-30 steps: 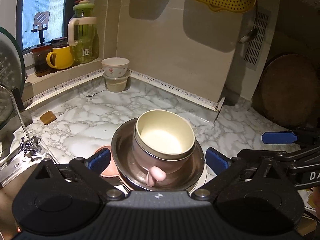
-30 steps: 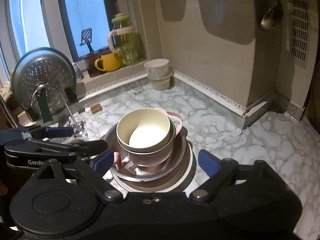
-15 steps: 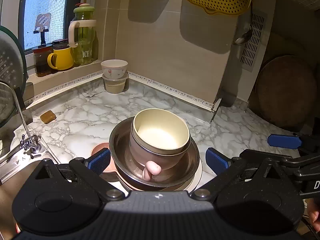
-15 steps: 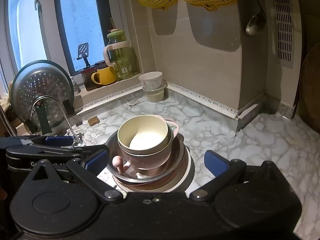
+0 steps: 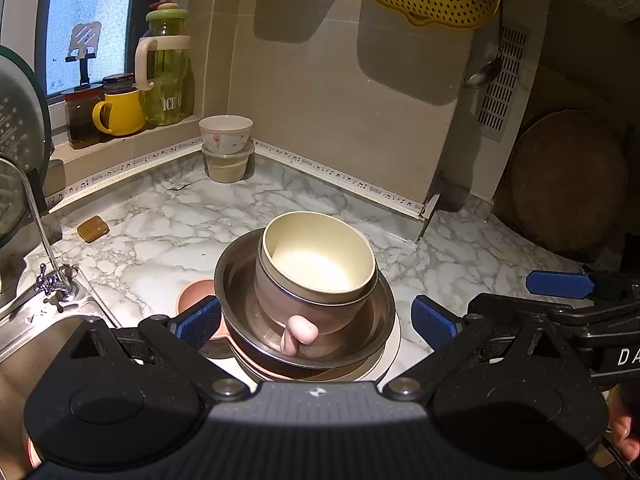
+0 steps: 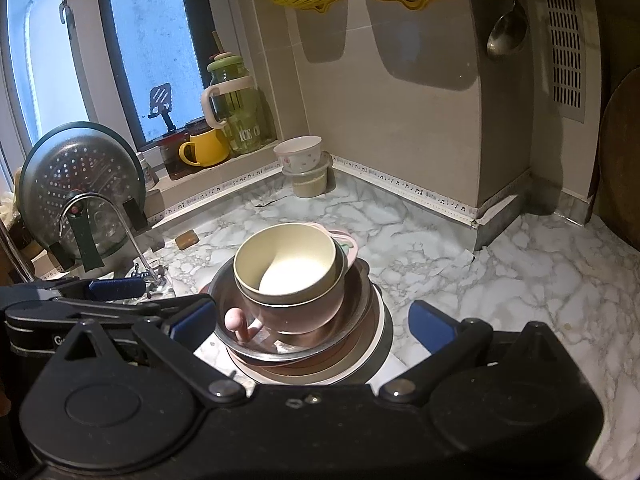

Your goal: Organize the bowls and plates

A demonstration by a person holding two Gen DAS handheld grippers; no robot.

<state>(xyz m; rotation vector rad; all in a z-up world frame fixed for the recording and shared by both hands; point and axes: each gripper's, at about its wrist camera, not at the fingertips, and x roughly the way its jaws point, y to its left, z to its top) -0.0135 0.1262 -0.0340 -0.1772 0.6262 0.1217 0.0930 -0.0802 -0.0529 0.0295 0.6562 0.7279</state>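
Both jaws spread wide, empty, stacked bowls (image 5: pixel 316 276) centred just beyond them, on marble counter (image 5: pixel 168 236)

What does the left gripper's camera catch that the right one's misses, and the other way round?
Only the left view shows the round wooden board whole and the sink. Only the right view shows the perforated pan lid whole, behind the tap. Both show the cream bowl nested in the steel bowl, and the yellow mug.
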